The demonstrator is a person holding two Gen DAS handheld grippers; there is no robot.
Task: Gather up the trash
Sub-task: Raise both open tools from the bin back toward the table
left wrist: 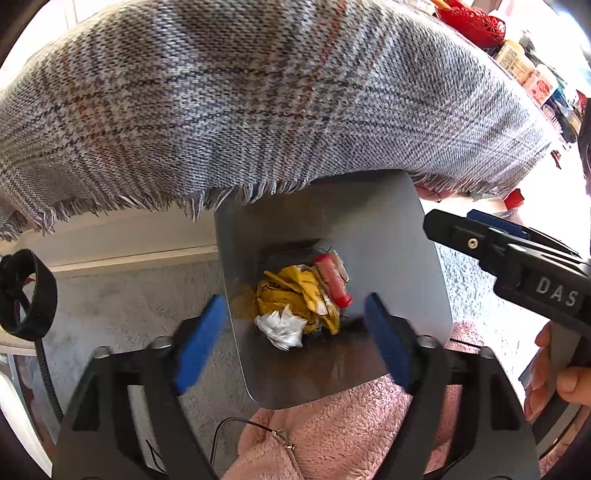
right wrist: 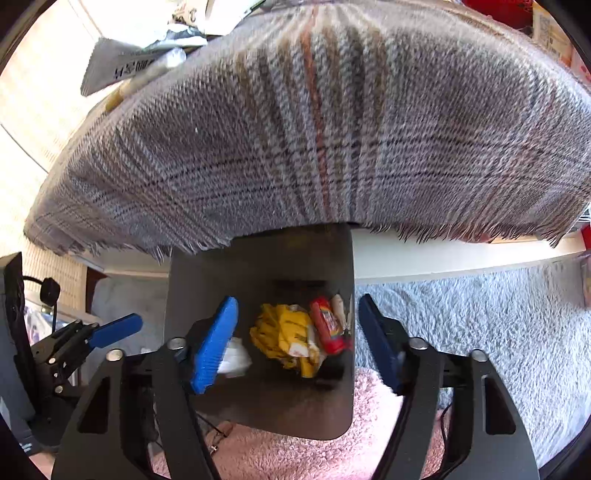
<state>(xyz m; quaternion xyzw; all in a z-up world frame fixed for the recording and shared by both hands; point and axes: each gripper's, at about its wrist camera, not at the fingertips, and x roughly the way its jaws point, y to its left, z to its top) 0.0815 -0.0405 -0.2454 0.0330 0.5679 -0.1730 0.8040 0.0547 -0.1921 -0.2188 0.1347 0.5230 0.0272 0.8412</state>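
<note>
A grey metal bin (left wrist: 388, 236) stands on the floor under the table edge. Inside lie a crumpled yellow wrapper (left wrist: 295, 295), a red packet (left wrist: 332, 282) and a white crumpled tissue (left wrist: 282, 328). My left gripper (left wrist: 295, 336) is open and empty above the bin's mouth. My right gripper (right wrist: 297, 339) is also open and empty over the same bin (right wrist: 258, 258), where the yellow wrapper (right wrist: 288, 332), the red packet (right wrist: 328, 325) and the tissue (right wrist: 236, 356) show. The right gripper also shows at the right of the left wrist view (left wrist: 436, 221).
A plaid fringed cloth (left wrist: 258, 103) hangs over the table edge above the bin. A pink fluffy garment (left wrist: 332, 435) lies in front of the bin. Grey carpet (right wrist: 480, 314) lies to the right. Papers (right wrist: 122, 66) and red items (left wrist: 472, 22) sit on the table.
</note>
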